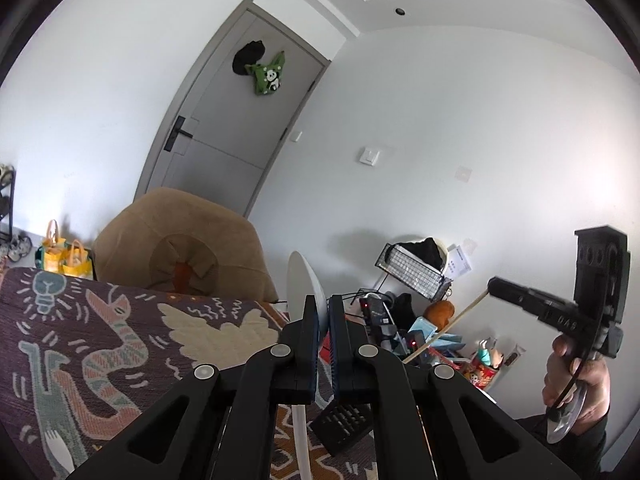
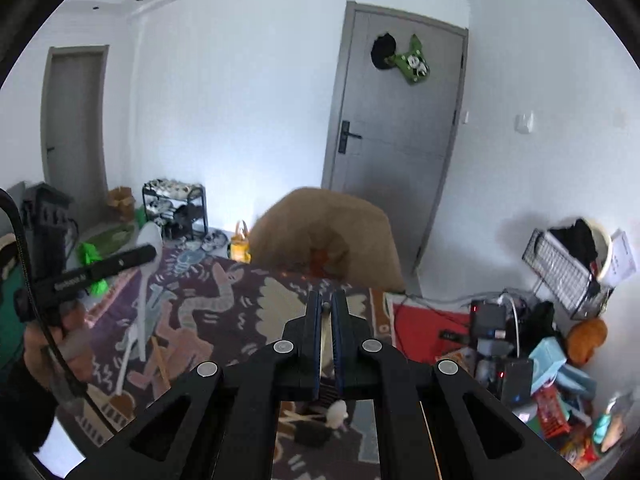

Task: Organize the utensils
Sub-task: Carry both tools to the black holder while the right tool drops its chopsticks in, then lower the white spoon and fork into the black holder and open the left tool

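Both hand-held grippers are up in the air, each pinching a utensil.

Our left hand-held gripper (image 1: 323, 300) pinches a white spoon (image 1: 302, 284); its round bowl sticks up past the fingers and its handle hangs down under them. Our right hand-held gripper (image 2: 327, 298) is squeezed on thin wooden chopsticks (image 2: 326, 334); from the left camera we see them slant down from its tip. Below us lies a patterned cloth (image 1: 100, 340) with drawings on it. A white fork (image 1: 56, 448) rests on the cloth near its edge. A small black holder (image 1: 340, 424) sits on the cloth under our grippers. A brown cushion chair (image 1: 180, 240) stands behind the cloth, in front of a grey door (image 1: 236, 120).
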A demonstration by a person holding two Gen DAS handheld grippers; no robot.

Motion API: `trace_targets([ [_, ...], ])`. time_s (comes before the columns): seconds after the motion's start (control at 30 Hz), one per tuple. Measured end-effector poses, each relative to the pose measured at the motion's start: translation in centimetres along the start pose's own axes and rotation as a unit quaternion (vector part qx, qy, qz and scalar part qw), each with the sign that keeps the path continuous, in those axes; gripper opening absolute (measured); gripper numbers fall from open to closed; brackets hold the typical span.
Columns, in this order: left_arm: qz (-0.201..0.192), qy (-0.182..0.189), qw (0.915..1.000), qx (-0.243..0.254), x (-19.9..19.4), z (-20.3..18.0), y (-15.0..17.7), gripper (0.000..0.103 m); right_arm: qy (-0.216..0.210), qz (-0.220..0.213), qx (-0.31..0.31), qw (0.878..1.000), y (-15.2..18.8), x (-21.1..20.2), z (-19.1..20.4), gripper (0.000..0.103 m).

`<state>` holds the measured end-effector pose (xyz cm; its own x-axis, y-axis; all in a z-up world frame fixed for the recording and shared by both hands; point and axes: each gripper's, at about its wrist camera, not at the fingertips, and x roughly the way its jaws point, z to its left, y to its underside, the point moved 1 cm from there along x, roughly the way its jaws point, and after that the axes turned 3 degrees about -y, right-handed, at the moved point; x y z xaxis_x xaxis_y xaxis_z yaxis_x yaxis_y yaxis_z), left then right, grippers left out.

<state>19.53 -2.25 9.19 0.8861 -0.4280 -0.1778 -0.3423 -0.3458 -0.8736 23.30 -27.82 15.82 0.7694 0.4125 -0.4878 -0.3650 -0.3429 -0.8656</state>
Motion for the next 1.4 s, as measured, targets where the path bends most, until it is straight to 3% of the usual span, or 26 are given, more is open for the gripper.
trace_targets([
  [0.13,0.004,0.006,1.0000,0.005,1.1,-0.5,0.1,0.004,0.007,0.025,0.027,0.999,1.9,2.5,-1.5,0.007],
  [0.2,0.005,0.013,0.9999,0.004,1.8,-0.7,0.2,0.004,0.014,0.029,0.054,0.998,2.6,2.7,-2.6,0.039],
  [0.27,0.007,0.016,0.9998,0.004,2.4,-0.9,0.2,0.004,0.018,0.011,0.081,0.996,3.5,2.0,-4.0,0.053],
  [0.77,-0.001,0.069,0.9970,0.035,9.8,-5.2,1.5,0.004,0.064,-0.003,0.218,0.974,12.2,-1.7,-10.7,0.054],
  [1.13,-0.002,0.091,0.9927,0.079,15.7,-8.0,3.8,0.004,0.077,0.033,0.248,0.965,16.0,-1.1,-13.0,0.054],
  [1.4,0.035,0.103,0.9906,0.083,18.6,-8.5,6.0,0.004,0.087,0.036,0.279,0.956,18.2,-1.7,-14.5,0.054],
])
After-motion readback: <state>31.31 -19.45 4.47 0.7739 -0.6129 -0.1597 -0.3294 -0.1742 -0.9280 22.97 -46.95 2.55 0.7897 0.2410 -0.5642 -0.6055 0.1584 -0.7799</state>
